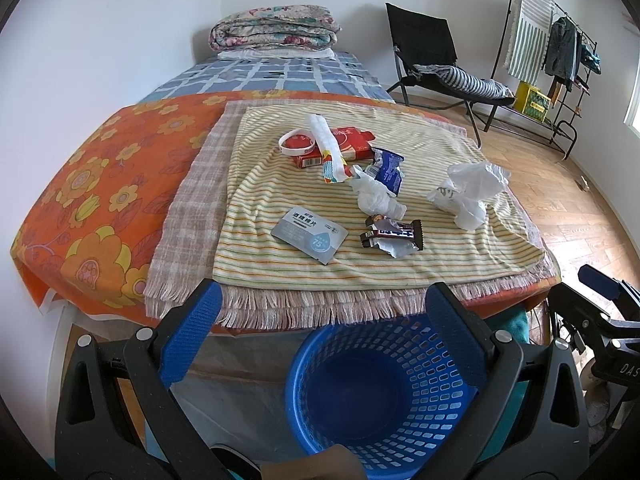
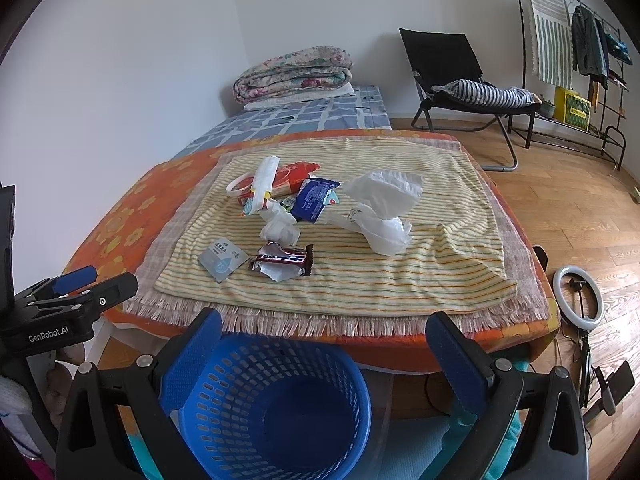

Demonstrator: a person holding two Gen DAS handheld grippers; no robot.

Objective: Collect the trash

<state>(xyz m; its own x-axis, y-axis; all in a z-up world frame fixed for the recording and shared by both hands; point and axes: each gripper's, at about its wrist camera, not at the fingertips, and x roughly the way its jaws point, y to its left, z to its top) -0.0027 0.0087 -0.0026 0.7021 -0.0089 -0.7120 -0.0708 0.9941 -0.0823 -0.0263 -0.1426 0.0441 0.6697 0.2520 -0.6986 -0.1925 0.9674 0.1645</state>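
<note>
Blue laundry-style basket (image 1: 384, 396) waits empty; both my left hand-held gripper (image 1: 324, 336) and right hand-held gripper (image 2: 324, 344) gape wide. Pinching the flat wipe sachet (image 1: 310, 236) risks snagging the striped towel (image 1: 400, 256).

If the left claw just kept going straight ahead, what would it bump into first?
Probably the bed's fringed edge, straight ahead between the open left claw's fingers. The blue basket sits lower, beneath that line. Depth is hard to judge through this lens.
</note>
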